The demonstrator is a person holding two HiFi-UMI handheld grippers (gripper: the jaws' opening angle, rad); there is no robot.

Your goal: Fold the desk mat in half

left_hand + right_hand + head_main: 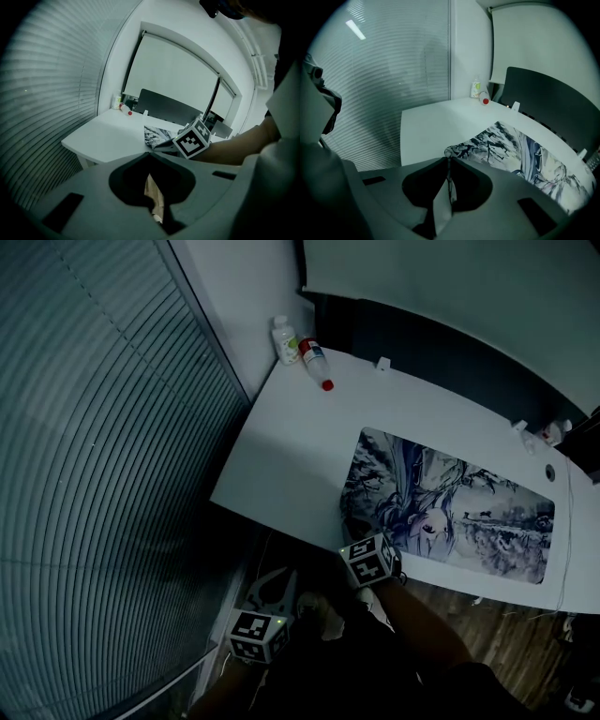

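Obs., standing by the desk:

- Desk mat (450, 507): printed w/ a grey-blue drawn figure, lies spread on the white desk (291, 446), on its right half. Long side runs along the desk's near edge. Unfolded; most of it flat on the surface.
- Right tongs (351, 536): at the mat's near-left corner, right at the desk's front edge. In the right gripper view the tips (449, 161) are closed down to a thin slit w/ the mat's edge pinched between them. A strip of the sheet runs back through the gap. Pointing down at a slant toward the desk. The mat (525, 150) spreads away to the right of the tips.
- Left tongs (272, 589): off the desk, lower than the desktop, to the left of the right tongs and well apart from the mat. Left gripper view: tips (149, 154) meet, nothing between them, only wood floor seen through the hollow behind. Same view shows the mat's corner (157, 136) and the right tongs' marker cube (193, 138) ahead, up at desk level.
- Far-left desk corner: white bottle (284, 340) upright, red-capped bottle (314, 359) lying on its side just beside it. Both well apart from the mat.
- Blinds (94, 474) fill the wall left of the desk; dark panel (450, 352) behind it.
- Wood floor (506, 634) shows below the desk's front edge.
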